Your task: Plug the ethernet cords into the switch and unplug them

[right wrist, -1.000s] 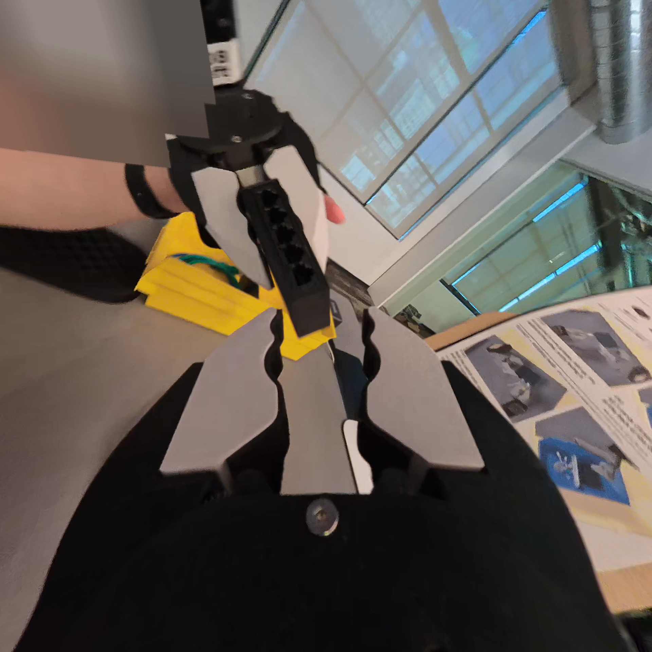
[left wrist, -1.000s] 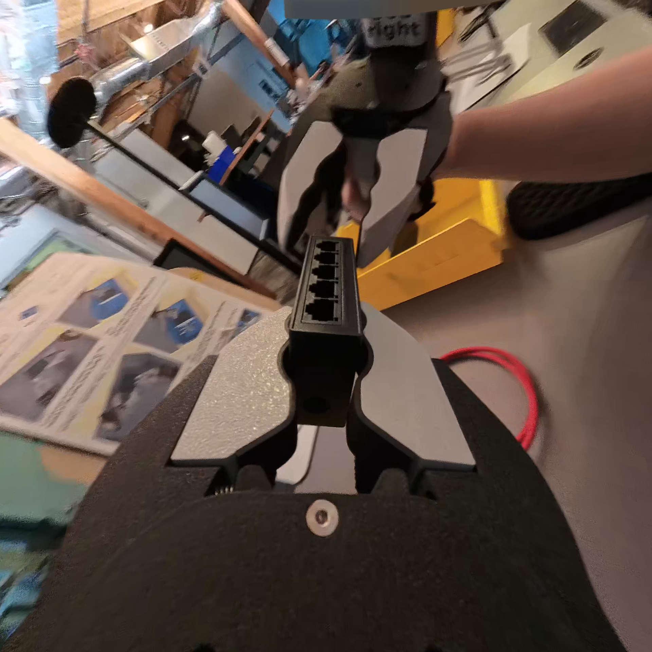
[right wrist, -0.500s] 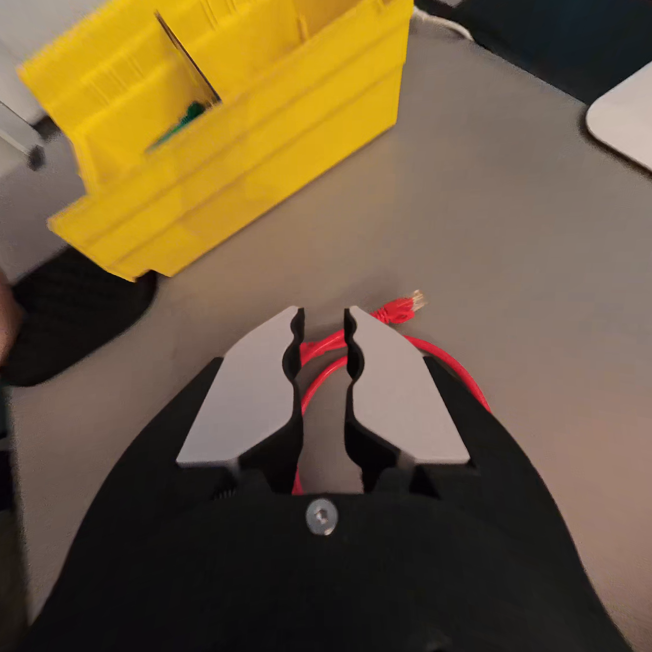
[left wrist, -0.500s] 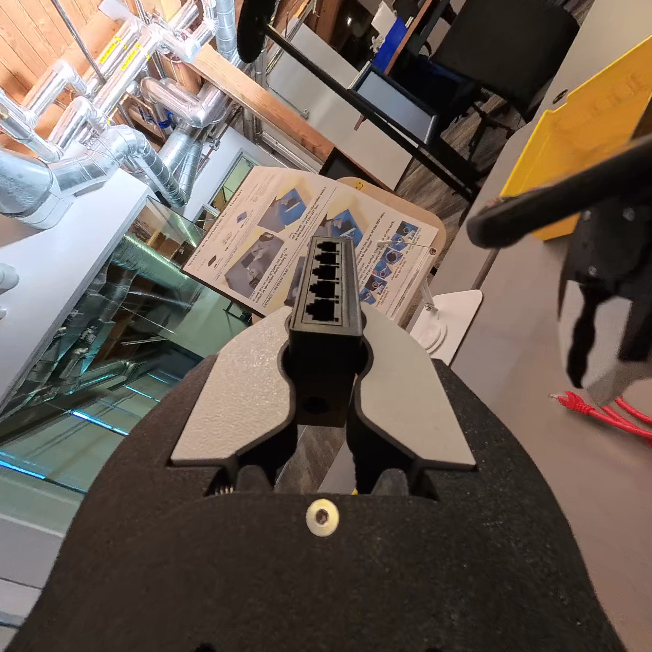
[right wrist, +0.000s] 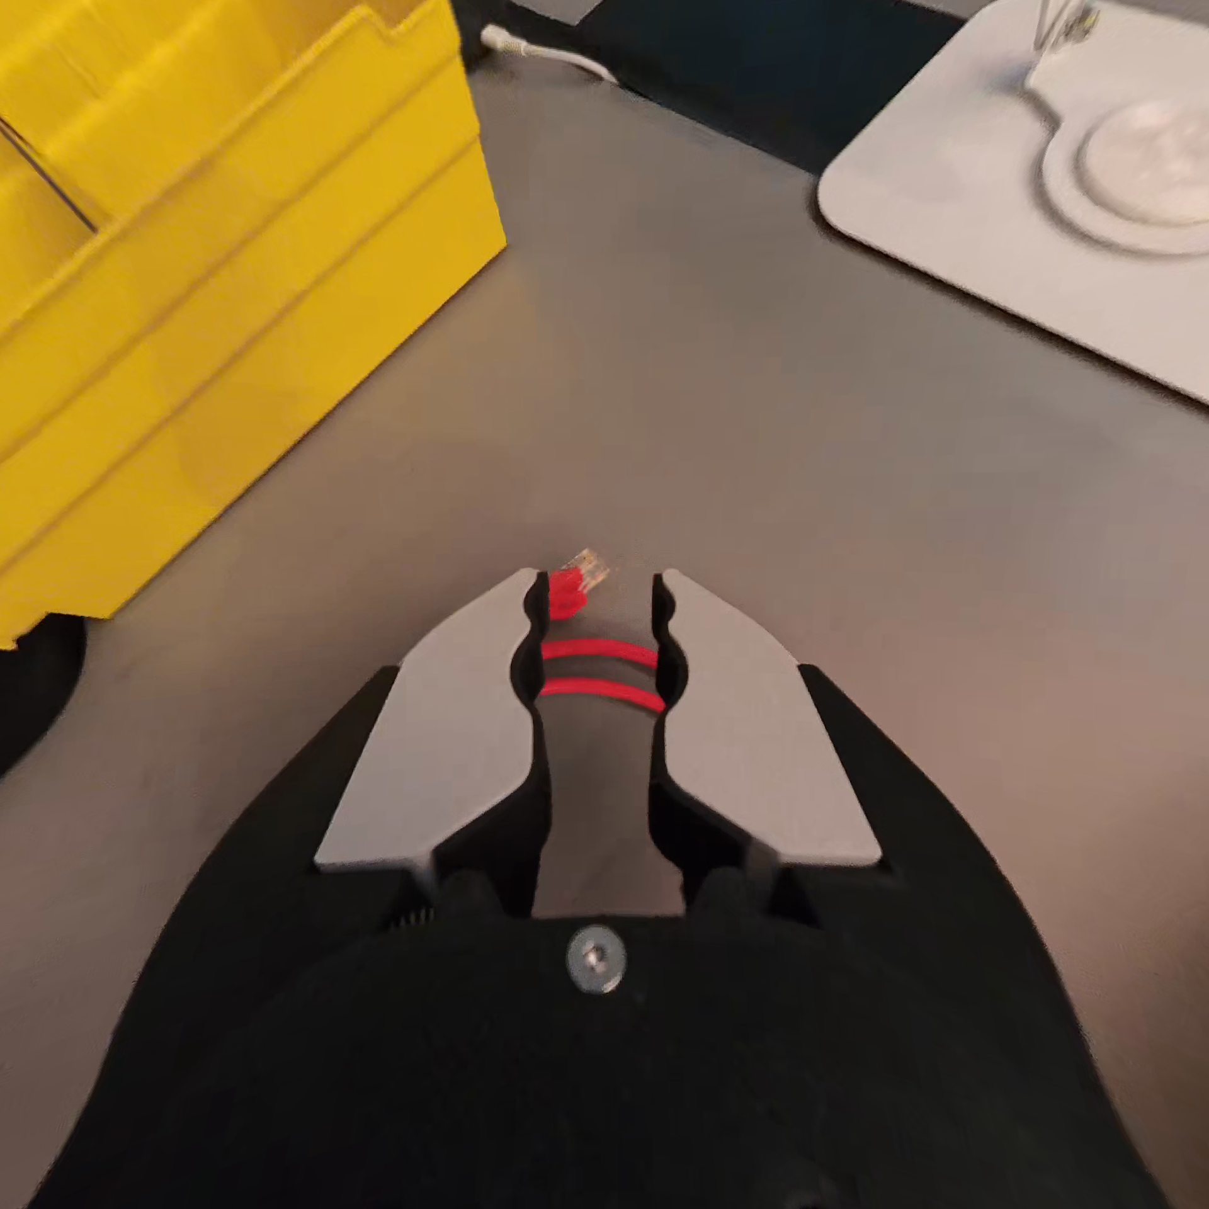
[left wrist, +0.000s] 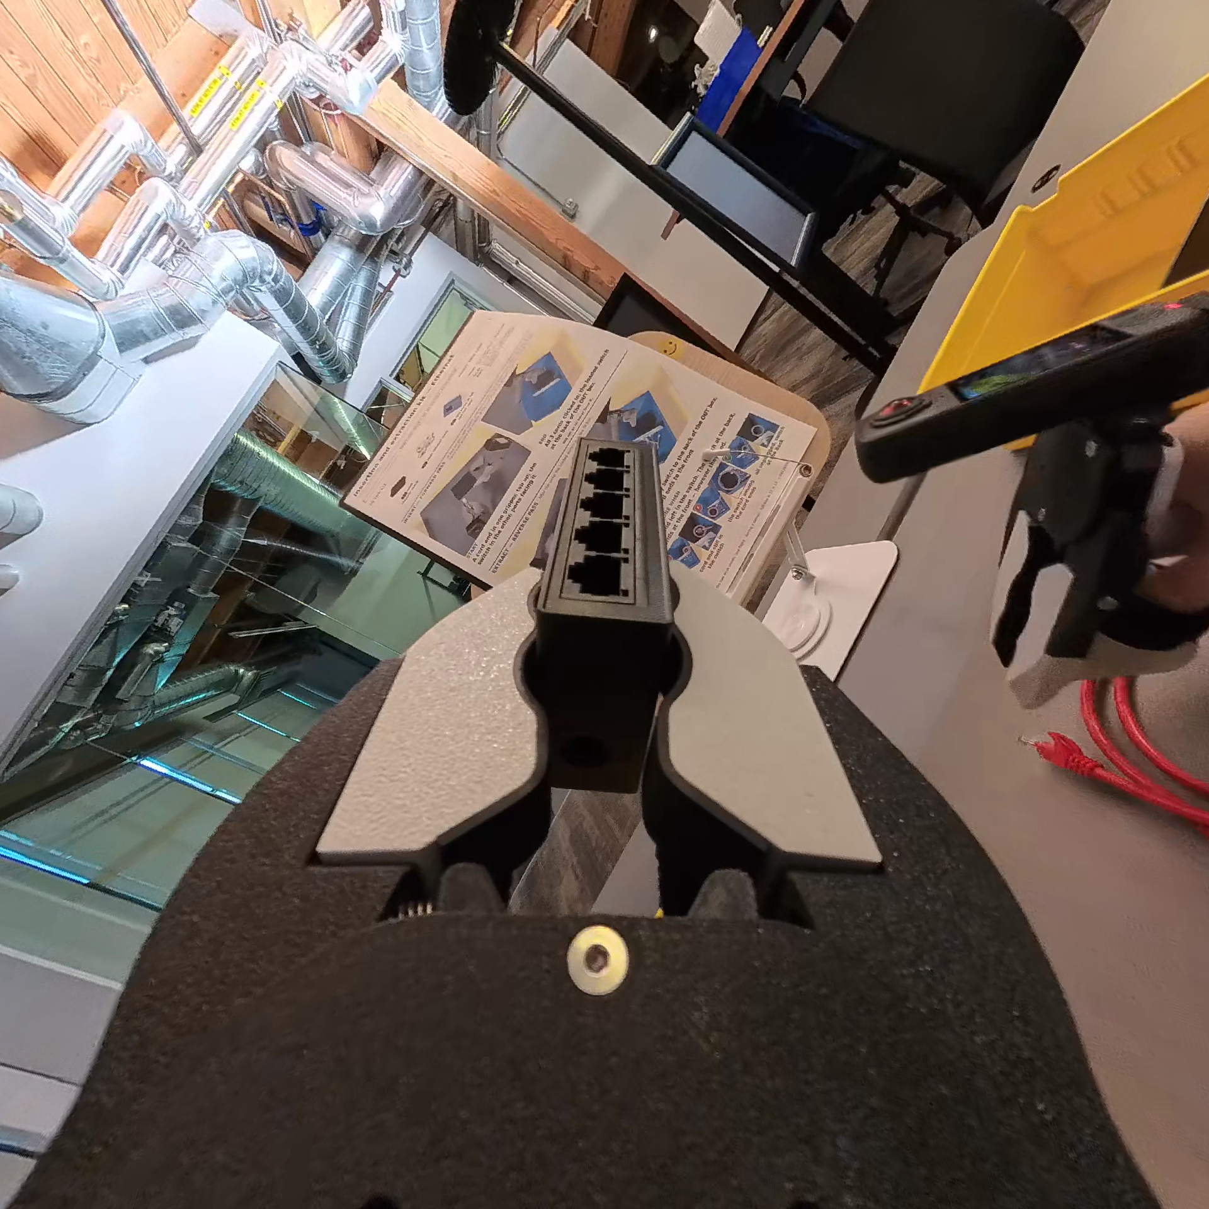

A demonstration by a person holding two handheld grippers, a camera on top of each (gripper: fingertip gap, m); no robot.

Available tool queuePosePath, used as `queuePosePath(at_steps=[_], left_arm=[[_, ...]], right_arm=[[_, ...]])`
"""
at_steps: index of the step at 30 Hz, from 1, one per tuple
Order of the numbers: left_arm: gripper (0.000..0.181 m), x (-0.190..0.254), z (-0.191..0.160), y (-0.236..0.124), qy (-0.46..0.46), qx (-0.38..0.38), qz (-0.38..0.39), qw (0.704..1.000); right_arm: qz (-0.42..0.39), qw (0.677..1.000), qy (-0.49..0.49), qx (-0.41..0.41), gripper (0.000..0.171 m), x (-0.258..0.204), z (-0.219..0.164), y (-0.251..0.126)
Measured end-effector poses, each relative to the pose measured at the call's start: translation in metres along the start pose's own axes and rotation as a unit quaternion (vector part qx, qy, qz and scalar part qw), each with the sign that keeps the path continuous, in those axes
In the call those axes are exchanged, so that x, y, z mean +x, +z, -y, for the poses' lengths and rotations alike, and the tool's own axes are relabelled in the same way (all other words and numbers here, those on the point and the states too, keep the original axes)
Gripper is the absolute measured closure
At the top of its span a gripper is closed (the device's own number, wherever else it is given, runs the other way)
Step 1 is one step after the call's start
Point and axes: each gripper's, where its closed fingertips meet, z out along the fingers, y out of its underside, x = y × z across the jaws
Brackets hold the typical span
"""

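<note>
The right tongs [right wrist: 595, 579] have swung down from the switch [left wrist: 605, 562], clamped in the left tongs [left wrist: 603, 621], and hang apart over the red cord's [right wrist: 598, 667] plug on the desk [right wrist: 752, 425], likely to grab it.

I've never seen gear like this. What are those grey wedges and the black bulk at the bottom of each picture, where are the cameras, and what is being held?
No robot here: a person holds two hand-held grippers, each with a camera looking forward along its two grey fingers.

In the left wrist view, the left gripper is shut on a small black network switch with a row of empty sockets, lifted in the air. Farther right you see the other gripper.

In the right wrist view, the right gripper is open, low over the grey table, straddling a coiled red ethernet cord whose clear plug lies near one fingertip. A yellow plastic bin and a white stand base sit nearby.
</note>
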Motion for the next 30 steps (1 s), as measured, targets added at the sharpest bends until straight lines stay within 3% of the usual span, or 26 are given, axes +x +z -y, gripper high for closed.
queuePosePath(at_steps=[4,9,14,20,30], left_arm=[[0.152,-0.002,0.002,-0.001,-0.005,0.005,0.001,1.000],[0.152,0.001,0.005,0.000,-0.001,0.008,0.000,1.000],[0.152,0.004,0.005,0.002,0.001,0.007,-0.006,1.000],[0.152,0.006,0.005,0.004,0.004,0.006,-0.007,1.000],[0.152,0.007,-0.003,0.006,0.005,-0.007,-0.010,1.000]], right_arm=[[0.069,0.995,0.057,-0.040,0.140,-0.006,-0.013,0.011],[0.122,0.986,0.018,-0.113,0.140,-0.036,-0.036,0.032],[0.161,0.982,0.037,-0.095,0.147,-0.053,-0.031,0.048],[0.161,0.980,0.073,-0.086,0.142,-0.054,-0.023,0.054],[0.113,0.982,-0.120,-0.092,0.157,-0.064,-0.023,0.057]])
